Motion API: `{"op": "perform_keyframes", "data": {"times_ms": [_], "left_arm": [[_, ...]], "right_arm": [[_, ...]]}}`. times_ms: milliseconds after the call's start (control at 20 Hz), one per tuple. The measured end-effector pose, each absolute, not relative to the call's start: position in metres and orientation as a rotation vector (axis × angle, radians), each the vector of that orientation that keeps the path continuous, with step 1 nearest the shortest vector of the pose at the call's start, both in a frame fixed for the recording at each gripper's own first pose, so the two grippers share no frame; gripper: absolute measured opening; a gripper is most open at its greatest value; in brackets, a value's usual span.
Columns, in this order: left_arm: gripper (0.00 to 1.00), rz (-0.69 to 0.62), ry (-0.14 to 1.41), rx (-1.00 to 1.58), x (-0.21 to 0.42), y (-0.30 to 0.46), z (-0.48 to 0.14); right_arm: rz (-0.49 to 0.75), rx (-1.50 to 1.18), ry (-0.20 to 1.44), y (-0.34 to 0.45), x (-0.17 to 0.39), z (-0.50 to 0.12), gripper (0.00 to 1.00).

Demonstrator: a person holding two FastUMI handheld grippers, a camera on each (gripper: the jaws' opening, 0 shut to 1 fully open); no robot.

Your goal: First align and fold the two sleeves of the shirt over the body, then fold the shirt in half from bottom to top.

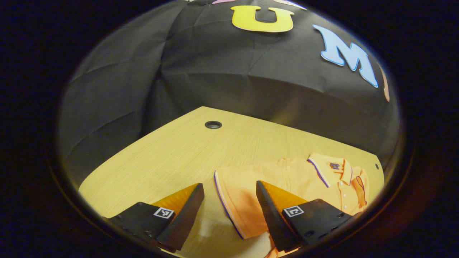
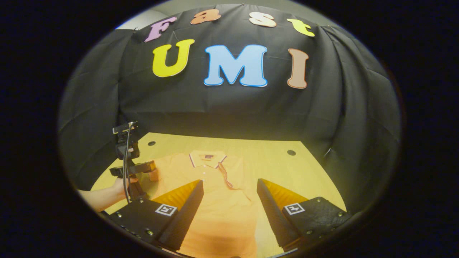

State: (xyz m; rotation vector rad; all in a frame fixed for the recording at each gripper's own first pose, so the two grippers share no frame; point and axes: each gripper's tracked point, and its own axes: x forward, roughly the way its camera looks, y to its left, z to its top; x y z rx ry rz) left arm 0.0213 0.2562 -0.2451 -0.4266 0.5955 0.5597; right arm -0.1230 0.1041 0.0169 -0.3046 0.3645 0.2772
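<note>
Your shirt (image 2: 215, 193) lies flat on the table (image 1: 172, 150), collar (image 2: 207, 158) toward the far wall. Its left sleeve (image 1: 236, 200) sits spread between your left gripper (image 1: 229, 195) fingers, jaws wide and empty. Your right gripper (image 2: 229, 191) hovers above the body, equally wide, holding nothing. You look to be starting the sleeve fold: next, lower and pinch that sleeve's edge.

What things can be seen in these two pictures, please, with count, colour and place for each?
shirt: one, orange, lying flat on the table, collar toward the wall
table: one, light wood, under the shirt
holes in the table: three seen, dark, near the far edge
left gripper: one, open, above the shirt's sleeve
right gripper: one, open, above the shirt's body
hand: one, holding the left gripper, at the table's left side
</note>
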Motion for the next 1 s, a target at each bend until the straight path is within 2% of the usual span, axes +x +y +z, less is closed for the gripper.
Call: {"op": "perform_keyframes", "data": {"times_ms": [400,650,850,900,950,1000], "left_arm": [[0.96,0.510,0.674,-0.352,0.033,0.247,-0.263],[0.91,0.494,0.697,-0.314,0.037,0.244,-0.266],[0.58,0.473,0.699,-0.308,0.040,0.242,-0.268],[0.41,0.471,0.702,-0.300,0.042,0.241,-0.267],[0.36,0.465,0.711,-0.288,0.040,0.240,-0.269],[0.36,0.446,0.713,-0.284,0.041,0.237,-0.269]], "right_arm": [[0.311,-0.294,0.406,0.112,-0.129,0.007,0.93],[0.309,-0.264,0.422,0.109,-0.130,0.006,0.93],[0.309,-0.227,0.451,0.108,-0.133,-0.002,0.93],[0.307,-0.224,0.453,0.107,-0.133,-0.003,0.93],[0.305,-0.223,0.452,0.107,-0.133,-0.003,0.93],[0.303,-0.222,0.448,0.106,-0.135,-0.002,0.93]]}}
